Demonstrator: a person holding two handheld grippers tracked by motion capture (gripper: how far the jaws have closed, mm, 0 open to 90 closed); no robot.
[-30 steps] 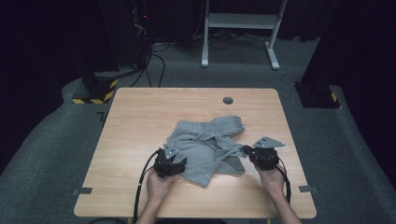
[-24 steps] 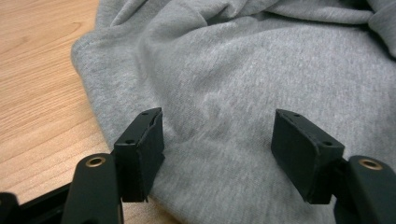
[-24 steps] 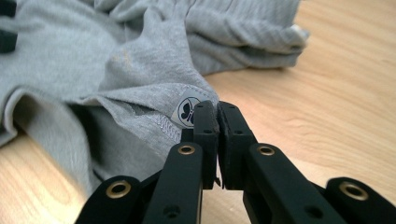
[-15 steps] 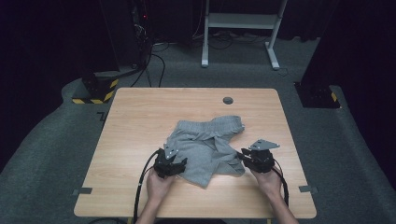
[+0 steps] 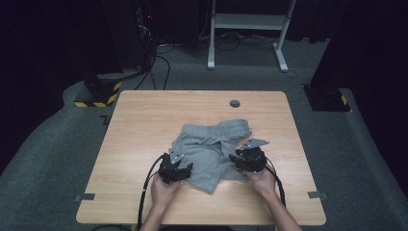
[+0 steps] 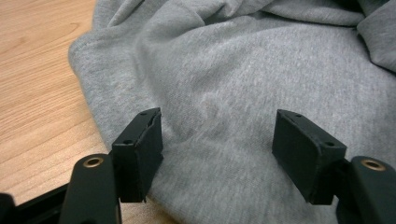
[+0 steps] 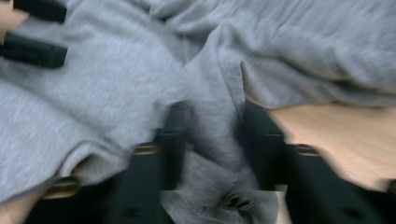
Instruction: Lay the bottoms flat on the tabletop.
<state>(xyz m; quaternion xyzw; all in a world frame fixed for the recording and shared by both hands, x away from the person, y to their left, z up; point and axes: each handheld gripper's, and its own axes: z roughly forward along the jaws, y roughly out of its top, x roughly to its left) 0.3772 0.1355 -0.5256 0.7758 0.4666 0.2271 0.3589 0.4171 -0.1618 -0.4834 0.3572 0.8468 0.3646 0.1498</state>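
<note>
A crumpled grey garment [image 5: 207, 147] lies in the middle of the wooden table [image 5: 139, 125]. My left gripper [image 5: 179, 161] rests on its near left edge. In the left gripper view this gripper [image 6: 217, 140] stands open, its jaws wide apart over flat grey cloth [image 6: 233, 70] and pinching nothing. My right gripper [image 5: 236, 158] is at the garment's near right side. In the blurred right gripper view this gripper [image 7: 212, 135] has a raised fold of cloth [image 7: 116, 84] between its jaws, which have just been opening and stand apart. The left gripper's black jaws [image 7: 32, 49] show beyond.
A small dark round grommet [image 5: 235, 103] sits near the table's far edge. Bare wood [image 6: 37, 70] lies to the left of the garment. On the floor behind are a white desk frame [image 5: 250, 21], cables and a yellow-black striped base [image 5: 96, 98].
My right gripper has slid left along the garment's near edge, closer to the left gripper. The cloth at the right has bunched inward. The left gripper has stayed put.
</note>
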